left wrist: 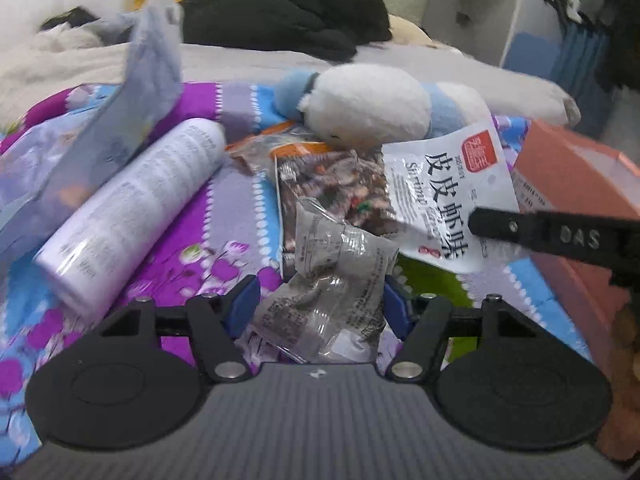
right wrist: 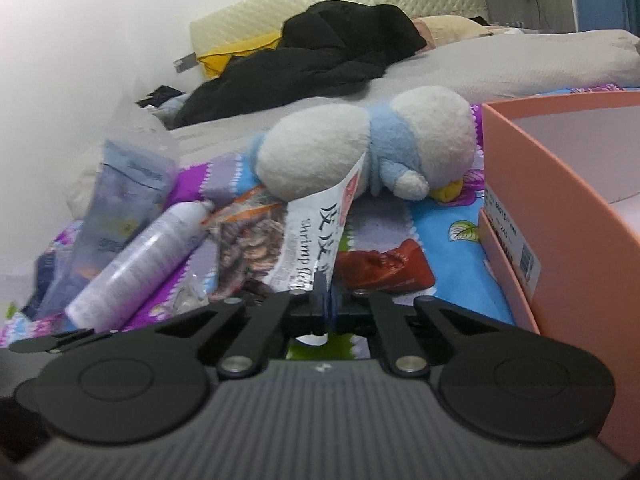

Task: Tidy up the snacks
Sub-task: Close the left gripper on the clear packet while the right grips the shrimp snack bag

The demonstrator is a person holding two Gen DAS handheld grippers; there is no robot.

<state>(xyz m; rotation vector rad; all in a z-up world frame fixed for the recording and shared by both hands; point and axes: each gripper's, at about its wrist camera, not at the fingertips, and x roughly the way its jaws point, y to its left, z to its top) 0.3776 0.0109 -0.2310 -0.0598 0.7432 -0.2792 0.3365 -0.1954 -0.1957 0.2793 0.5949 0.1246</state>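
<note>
My left gripper (left wrist: 320,304) is shut on a clear crinkled snack packet (left wrist: 332,288), held just above the floral bedspread. My right gripper (right wrist: 324,304) is shut on the lower edge of a white shrimp snack bag (right wrist: 320,224), which stands tilted upward; the same bag shows in the left wrist view (left wrist: 448,188) with a right finger (left wrist: 520,228) on it. A clear bag of mixed brown snacks (left wrist: 336,188) lies under both. A red packet (right wrist: 384,268) lies flat to the right. A pink box (right wrist: 560,208) stands open at the right.
A white and blue plush toy (left wrist: 372,108) lies behind the snacks. A white spray bottle (left wrist: 132,216) and a pale blue pouch (left wrist: 132,100) lie at the left. Black clothes (left wrist: 288,16) sit on the bed farther back.
</note>
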